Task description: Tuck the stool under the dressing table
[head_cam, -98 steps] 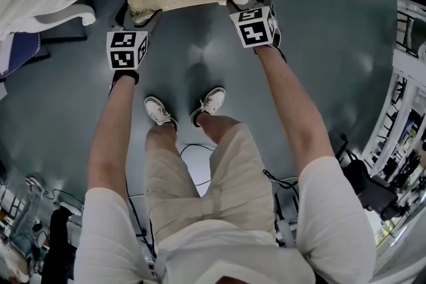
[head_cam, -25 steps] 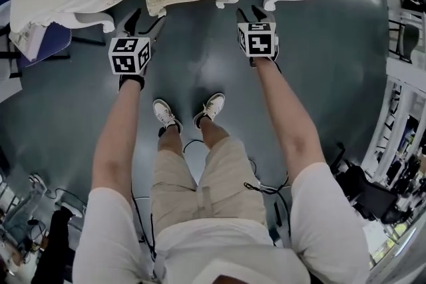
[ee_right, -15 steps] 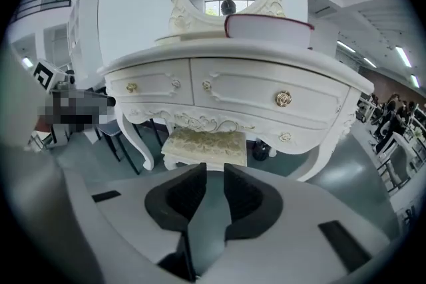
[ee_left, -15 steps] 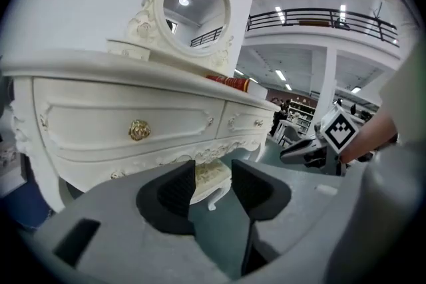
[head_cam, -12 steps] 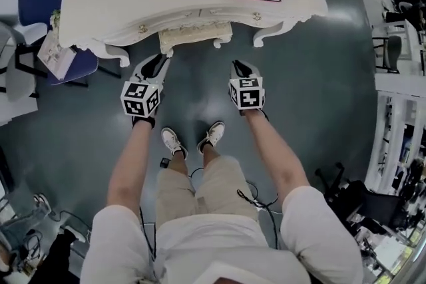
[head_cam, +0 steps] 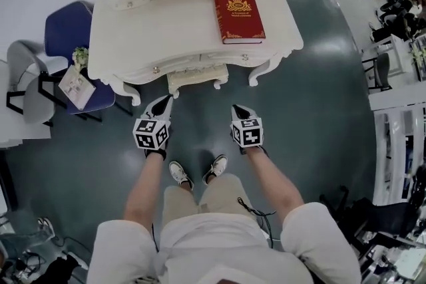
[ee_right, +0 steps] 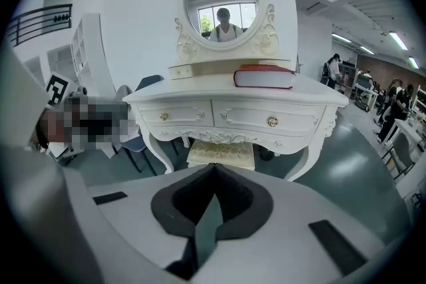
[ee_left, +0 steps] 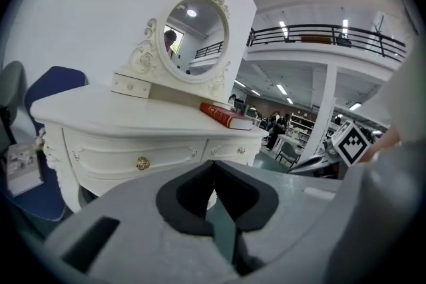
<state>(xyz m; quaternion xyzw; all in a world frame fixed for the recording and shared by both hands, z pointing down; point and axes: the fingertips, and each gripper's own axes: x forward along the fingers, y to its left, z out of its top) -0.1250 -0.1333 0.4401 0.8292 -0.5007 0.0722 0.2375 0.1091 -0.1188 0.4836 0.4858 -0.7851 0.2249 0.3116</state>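
Note:
The cream upholstered stool (head_cam: 197, 78) stands tucked under the white dressing table (head_cam: 180, 30), only its near edge showing; in the right gripper view the stool (ee_right: 221, 153) sits between the table's curved legs. My left gripper (head_cam: 165, 102) and right gripper (head_cam: 239, 110) hang in the air in front of the table, well clear of the stool. Both have just been closing and now stand shut with nothing between their jaws, as the left gripper (ee_left: 213, 166) and the right gripper (ee_right: 214, 169) show in their own views.
A red book (head_cam: 238, 14) lies on the tabletop under a round mirror (ee_right: 221, 3). A blue chair (head_cam: 66, 36) stands left of the table. The person's feet (head_cam: 196, 173) are on the grey floor behind the grippers. Shelving and desks (head_cam: 393, 143) line the right side.
Both grippers let go of the stool, drew back from it and rose. Their jaws went from open to shut. The head view has lifted and now shows the whole tabletop.

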